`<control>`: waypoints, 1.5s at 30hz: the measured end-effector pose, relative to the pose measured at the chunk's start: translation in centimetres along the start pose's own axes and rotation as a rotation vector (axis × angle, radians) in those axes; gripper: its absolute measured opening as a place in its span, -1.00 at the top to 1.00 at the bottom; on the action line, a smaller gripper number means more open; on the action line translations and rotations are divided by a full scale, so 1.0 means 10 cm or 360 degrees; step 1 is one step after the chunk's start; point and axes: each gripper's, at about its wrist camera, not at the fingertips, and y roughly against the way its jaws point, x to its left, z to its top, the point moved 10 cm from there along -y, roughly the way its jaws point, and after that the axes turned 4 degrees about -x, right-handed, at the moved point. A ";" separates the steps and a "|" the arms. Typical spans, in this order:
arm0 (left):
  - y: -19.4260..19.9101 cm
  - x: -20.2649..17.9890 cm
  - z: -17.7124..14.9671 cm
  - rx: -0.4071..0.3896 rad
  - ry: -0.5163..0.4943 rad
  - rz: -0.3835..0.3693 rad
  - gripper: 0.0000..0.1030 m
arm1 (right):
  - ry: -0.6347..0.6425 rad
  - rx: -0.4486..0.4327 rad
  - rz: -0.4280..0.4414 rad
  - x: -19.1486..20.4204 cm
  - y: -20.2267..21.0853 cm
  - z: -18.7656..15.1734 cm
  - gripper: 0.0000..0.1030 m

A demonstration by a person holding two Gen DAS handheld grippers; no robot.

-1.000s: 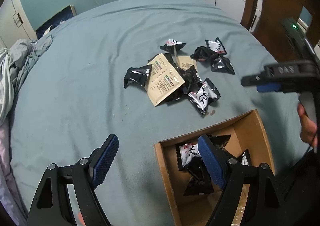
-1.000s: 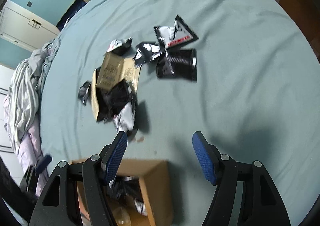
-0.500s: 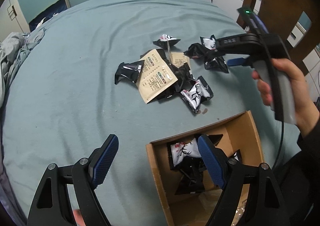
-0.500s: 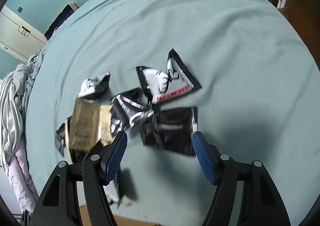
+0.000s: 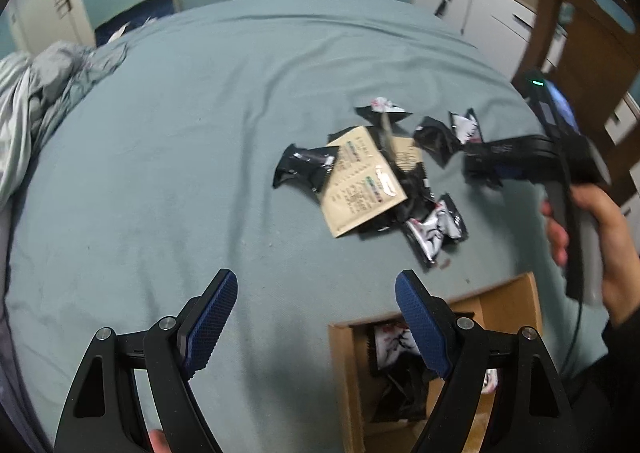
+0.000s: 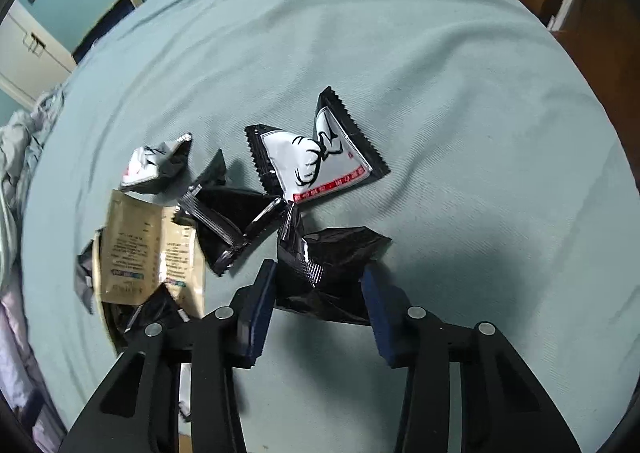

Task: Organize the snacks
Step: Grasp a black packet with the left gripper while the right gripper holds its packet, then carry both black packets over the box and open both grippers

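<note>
A pile of snack packets lies on the teal cloth. In the right wrist view a black packet (image 6: 326, 271) lies between the open fingers of my right gripper (image 6: 320, 285), which straddle it; whether they touch it I cannot tell. Beyond it lie a white deer-print packet (image 6: 316, 161), another black packet (image 6: 228, 219) and a tan sachet (image 6: 128, 249). In the left wrist view my left gripper (image 5: 316, 317) is open and empty above the cloth, beside a cardboard box (image 5: 512, 297) holding several packets. The right gripper (image 5: 520, 157) shows there over the pile's right side.
Crumpled bedding (image 5: 44, 93) lies at the left edge of the cloth. A wooden chair (image 5: 580, 33) and white cabinets (image 5: 472, 1) stand at the far right. A tan sachet (image 5: 360, 181) tops the pile in the left wrist view.
My right gripper has come down and forward over the pile until the black packet sits between its fingers. The left gripper has drawn back to the left, away from the box.
</note>
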 end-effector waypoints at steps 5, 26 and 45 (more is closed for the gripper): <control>-0.09 0.16 0.00 -0.0013 0.0056 0.0048 -0.59 | -0.0025 -0.0123 0.0068 0.03 0.36 -0.10 0.23; -0.88 0.19 0.57 0.0027 -0.0085 0.0035 -0.60 | -0.0129 -0.0351 0.0340 -0.28 1.52 -0.97 0.23; -1.45 0.22 0.76 0.0107 0.0153 -0.0050 0.22 | -0.0068 -0.0231 0.0235 -0.19 0.97 -0.65 0.23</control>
